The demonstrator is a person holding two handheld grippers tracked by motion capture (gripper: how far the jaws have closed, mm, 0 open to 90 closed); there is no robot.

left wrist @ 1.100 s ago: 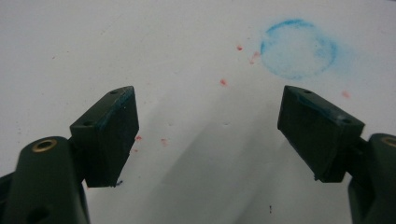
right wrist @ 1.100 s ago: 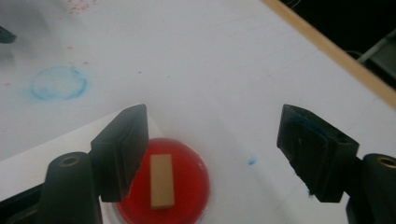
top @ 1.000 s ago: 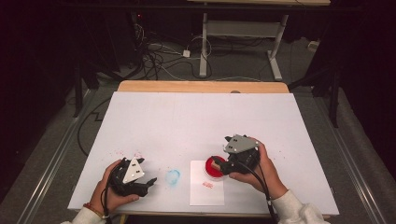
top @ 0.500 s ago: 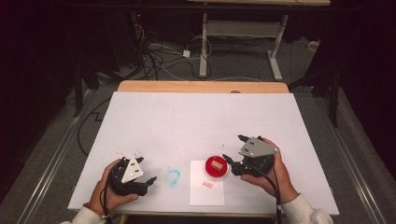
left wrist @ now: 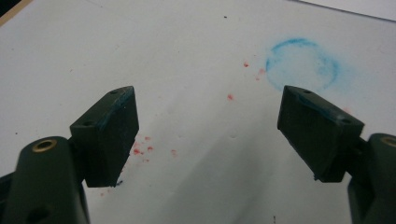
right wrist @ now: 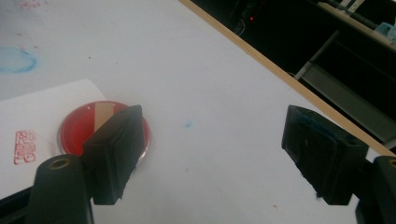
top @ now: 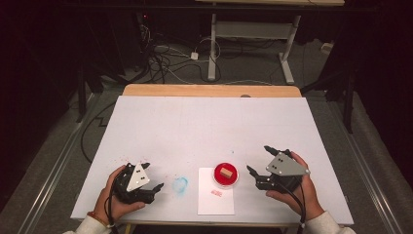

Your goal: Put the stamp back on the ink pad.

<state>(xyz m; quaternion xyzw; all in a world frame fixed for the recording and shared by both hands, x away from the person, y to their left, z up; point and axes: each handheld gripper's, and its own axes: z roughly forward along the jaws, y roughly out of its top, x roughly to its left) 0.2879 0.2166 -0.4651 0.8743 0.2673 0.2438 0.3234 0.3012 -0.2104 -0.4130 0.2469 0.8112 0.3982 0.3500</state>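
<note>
Just off the tip of the right gripper [top: 259, 161], toward its left jaw, sits the round red ink pad [top: 225, 175] with a small wooden stamp [top: 225, 172] resting on it; both jaws stand spread wide with nothing between them, and in the right gripper view the left jaw covers the pad's near edge while the right jaw is well off over bare table [top: 204, 126]. The step in hand looks like taking up the stamp, so the jaws would do best to shift sideways until the block sits midway between them, then lower square to its long sides before closing, or the block may tip or skid on the wet pad. The pad overlaps the far corner of a white sheet of paper [top: 215, 209] that already bears a red stamp mark [top: 216, 193], so a clean lift should keep the pad from dragging the sheet. At the table's near left, the left gripper [top: 152, 177] also rests released and empty, its jaws framing bare surface with red ink specks [left wrist: 142, 150], and a blue ink ring [left wrist: 302, 64] lies just beyond its right jaw.
</note>
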